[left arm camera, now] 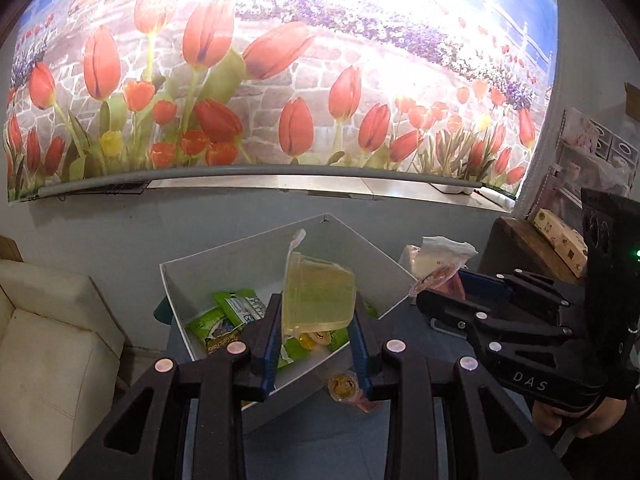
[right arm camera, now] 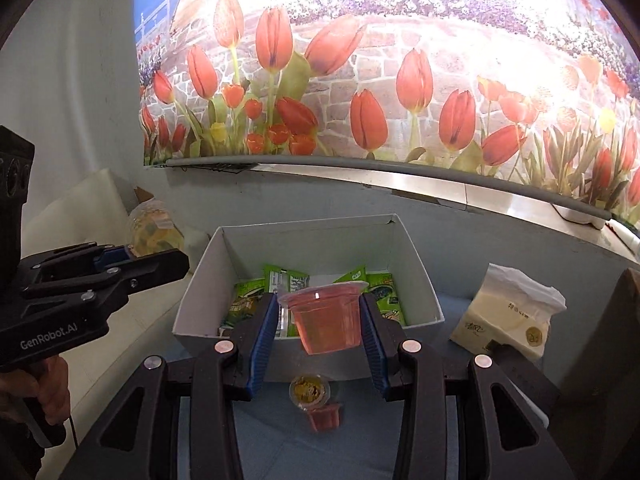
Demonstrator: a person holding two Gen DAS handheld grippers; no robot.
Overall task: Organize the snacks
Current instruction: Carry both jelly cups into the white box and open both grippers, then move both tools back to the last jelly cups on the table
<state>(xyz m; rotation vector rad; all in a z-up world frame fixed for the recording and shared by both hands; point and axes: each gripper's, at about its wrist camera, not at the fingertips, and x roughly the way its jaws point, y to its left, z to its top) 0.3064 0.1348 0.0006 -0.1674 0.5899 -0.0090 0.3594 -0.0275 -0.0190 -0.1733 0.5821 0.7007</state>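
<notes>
Both grippers carry a jelly cup above the box (right arm camera: 420, 280). The left gripper (left arm camera: 316, 320) is clamped on a yellow cup (left arm camera: 318, 296), tipped on its side with the foil lid facing left; its blue pads (left arm camera: 272, 332) press the side wall. The right gripper (right arm camera: 320, 328) grasps a red cup (right arm camera: 324, 320), upright, rim uppermost, its pads (right arm camera: 262, 340) on the tapered wall just under the rim.

Beyond and below the held cups, green packets (right arm camera: 248, 304) lie on the box floor, which shows that sorting is under way. Just below the right gripper, outside the box's near wall, a third cup (right arm camera: 316, 404) lies on the table (right arm camera: 272, 428), lid towards the camera. To the right of that gripper stands a tissue pack (right arm camera: 508, 320).

Handling, as judged: the cups are probably light, thin-walled plastic, smooth and tapered, hence liable to slip downward or buckle under a hard squeeze; the foil lid may well puncture. The best hold seems to be across the wall near the stiffer rim, with moderate force. The packets look soft and crinkly.
</notes>
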